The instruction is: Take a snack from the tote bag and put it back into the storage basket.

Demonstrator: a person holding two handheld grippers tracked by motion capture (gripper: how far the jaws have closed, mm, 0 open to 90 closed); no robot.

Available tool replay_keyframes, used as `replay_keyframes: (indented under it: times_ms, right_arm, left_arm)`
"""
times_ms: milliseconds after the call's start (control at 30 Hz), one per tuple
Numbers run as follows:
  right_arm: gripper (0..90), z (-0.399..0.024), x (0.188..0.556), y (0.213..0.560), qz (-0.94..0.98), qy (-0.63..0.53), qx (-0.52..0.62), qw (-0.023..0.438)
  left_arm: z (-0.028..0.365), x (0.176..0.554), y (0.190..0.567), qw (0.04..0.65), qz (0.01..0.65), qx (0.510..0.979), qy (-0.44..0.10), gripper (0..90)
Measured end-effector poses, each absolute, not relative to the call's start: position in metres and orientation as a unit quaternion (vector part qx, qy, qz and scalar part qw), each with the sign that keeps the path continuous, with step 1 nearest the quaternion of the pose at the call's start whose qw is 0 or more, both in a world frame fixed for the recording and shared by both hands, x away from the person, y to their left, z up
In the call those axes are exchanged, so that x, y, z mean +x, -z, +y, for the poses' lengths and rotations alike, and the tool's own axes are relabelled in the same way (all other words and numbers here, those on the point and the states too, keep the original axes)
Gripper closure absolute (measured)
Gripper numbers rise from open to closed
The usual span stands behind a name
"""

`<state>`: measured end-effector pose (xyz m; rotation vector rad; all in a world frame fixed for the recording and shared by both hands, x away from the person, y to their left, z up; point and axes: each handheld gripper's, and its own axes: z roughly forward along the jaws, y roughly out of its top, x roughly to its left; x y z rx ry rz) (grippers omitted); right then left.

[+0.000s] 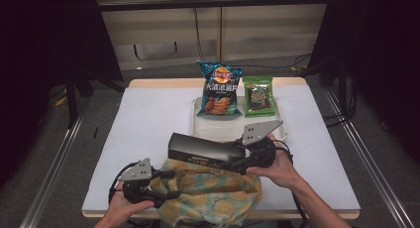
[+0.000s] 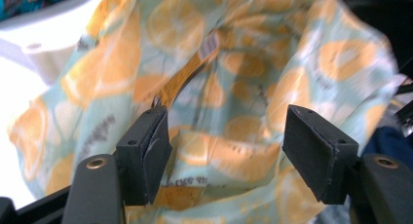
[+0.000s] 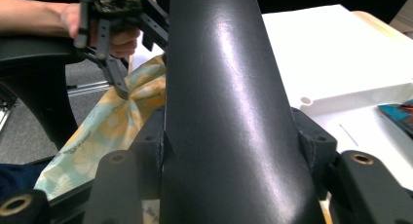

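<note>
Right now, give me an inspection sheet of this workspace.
Surface: white table top, wooden edge at back.
Job's things: black box held over lemon-print cloth bag, whose mouth sags open.
Clutter: white tray with blue chip bag and green snack packet standing in it.
Grippers: right claw clamps the box; left claw at the bag rim, pads apart.
Cables: black lead hanging behind the table.
Surroundings: dark curtains, grey floor.
</note>
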<state>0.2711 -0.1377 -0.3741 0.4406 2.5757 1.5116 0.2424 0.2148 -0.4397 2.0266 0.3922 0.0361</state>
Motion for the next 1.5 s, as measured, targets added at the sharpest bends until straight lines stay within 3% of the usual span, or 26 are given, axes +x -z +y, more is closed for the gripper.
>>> replay_keyframes:
  times_ms: [233, 533, 1133, 1500]
  right_arm:
    - [43.4, -0.155, 0.279, 0.364, 0.843, -0.506, 0.165, 0.080]
    - [43.4, -0.173, 0.295, 0.363, 0.844, -0.493, 0.187, 0.098]
    - [43.5, -0.181, 0.348, 0.398, 0.871, -0.433, 0.214, 0.088]
    - [43.5, -0.188, 0.373, 0.408, 0.874, -0.421, 0.224, 0.093]
  left_arm:
    - [0.226, 0.243, 0.430, 0.548, 0.178, 0.817, -0.026, 36.7]
    - [0.236, 0.247, 0.429, 0.552, 0.197, 0.809, -0.042, 37.5]
    - [0.246, 0.257, 0.436, 0.537, 0.242, 0.806, -0.060, 17.1]
    - [0.247, 0.258, 0.437, 0.533, 0.251, 0.805, -0.067, 10.1]
